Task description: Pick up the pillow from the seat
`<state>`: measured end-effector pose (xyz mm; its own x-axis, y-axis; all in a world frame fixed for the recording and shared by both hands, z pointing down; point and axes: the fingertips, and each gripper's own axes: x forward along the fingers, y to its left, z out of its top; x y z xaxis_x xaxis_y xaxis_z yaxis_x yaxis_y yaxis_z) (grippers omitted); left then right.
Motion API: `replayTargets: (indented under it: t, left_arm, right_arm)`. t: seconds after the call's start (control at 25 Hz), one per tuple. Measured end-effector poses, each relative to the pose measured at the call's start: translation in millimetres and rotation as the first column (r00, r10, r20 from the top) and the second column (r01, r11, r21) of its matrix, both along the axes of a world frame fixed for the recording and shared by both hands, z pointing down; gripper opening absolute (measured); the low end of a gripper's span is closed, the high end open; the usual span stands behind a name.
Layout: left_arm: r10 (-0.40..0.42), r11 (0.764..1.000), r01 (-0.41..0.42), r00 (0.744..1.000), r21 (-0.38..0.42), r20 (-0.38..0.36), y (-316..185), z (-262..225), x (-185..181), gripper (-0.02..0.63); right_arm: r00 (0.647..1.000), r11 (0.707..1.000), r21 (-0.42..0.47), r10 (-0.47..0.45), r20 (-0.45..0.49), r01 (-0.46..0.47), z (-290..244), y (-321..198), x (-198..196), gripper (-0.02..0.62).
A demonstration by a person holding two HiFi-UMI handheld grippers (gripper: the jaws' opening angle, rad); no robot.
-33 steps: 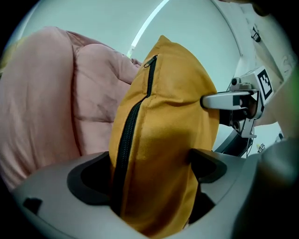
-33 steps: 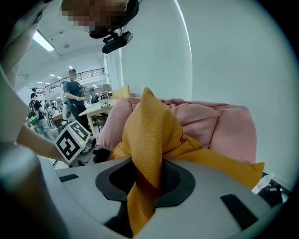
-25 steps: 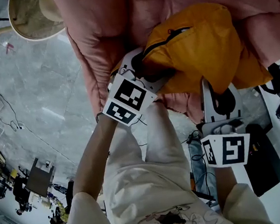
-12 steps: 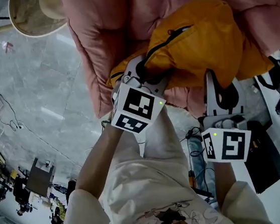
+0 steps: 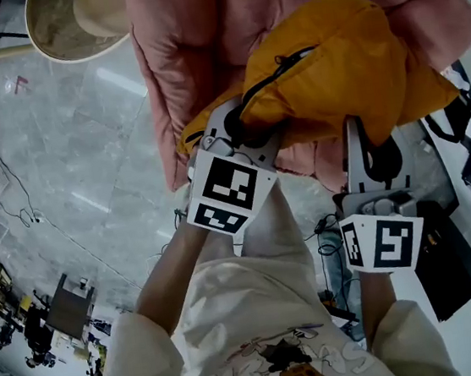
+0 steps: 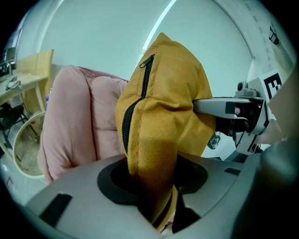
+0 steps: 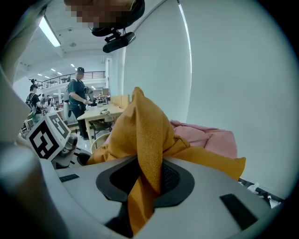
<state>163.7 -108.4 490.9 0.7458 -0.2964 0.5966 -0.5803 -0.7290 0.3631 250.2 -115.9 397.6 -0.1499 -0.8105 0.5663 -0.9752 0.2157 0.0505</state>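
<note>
Head view, pillow [image 5: 339,59] pinched between just-closed left tongs [image 5: 241,127], right tongs [image 5: 371,136]

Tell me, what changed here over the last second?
The left gripper has just been closing its fingers on the orange pillow, and both grippers lifted it a little off the pink seat cushion. The right gripper stayed clamped on the pillow; the cushion stayed put.

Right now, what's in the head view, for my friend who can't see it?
The left claw, which just closed, and right claw each pinch a puffy orange fabric pillow with a black zipper, in front of a pink quilted seat cushion. Grey stone floor shows at left.
</note>
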Motion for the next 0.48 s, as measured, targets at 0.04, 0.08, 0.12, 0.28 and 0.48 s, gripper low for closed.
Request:
replayTargets:
  t: [0.04, 0.08, 0.12, 0.28, 0.48]
  left_arm:
    - [-0.005, 1.000, 0.005, 1.000, 0.006, 0.002, 0.8, -7.5, -3.4, 0.189]
    - [-0.009, 1.000, 0.009, 1.000, 0.013, 0.005, 1.7, -15.5, -7.1, 0.189]
    - [-0.013, 1.000, 0.012, 1.000, 0.022, 0.008, 2.9, -24.0, -11.0, 0.189]
    - [-0.036, 0.998, 0.034, 0.999, 0.052, 0.031, 12.3, -58.2, -28.9, 0.189]
    - [-0.054, 0.995, 0.048, 0.997, 0.090, 0.063, 21.2, -95.2, -61.2, 0.192]
  right_arm:
    - [1.000, 1.000, 0.011, -0.002, 0.001, 0.002, -7.3, 1.0, -2.9, 0.109]
    - [1.000, 1.000, 0.022, -0.004, 0.002, 0.004, -15.0, 2.3, -6.0, 0.109]
    - [1.000, 0.999, 0.034, -0.006, 0.004, 0.006, -23.2, 4.2, -9.5, 0.109]
    - [0.999, 0.997, 0.081, -0.023, 0.023, 0.021, -55.9, 15.0, -25.1, 0.109]
    - [0.997, 0.990, 0.135, -0.044, 0.060, 0.036, -91.1, 25.5, -53.5, 0.109]
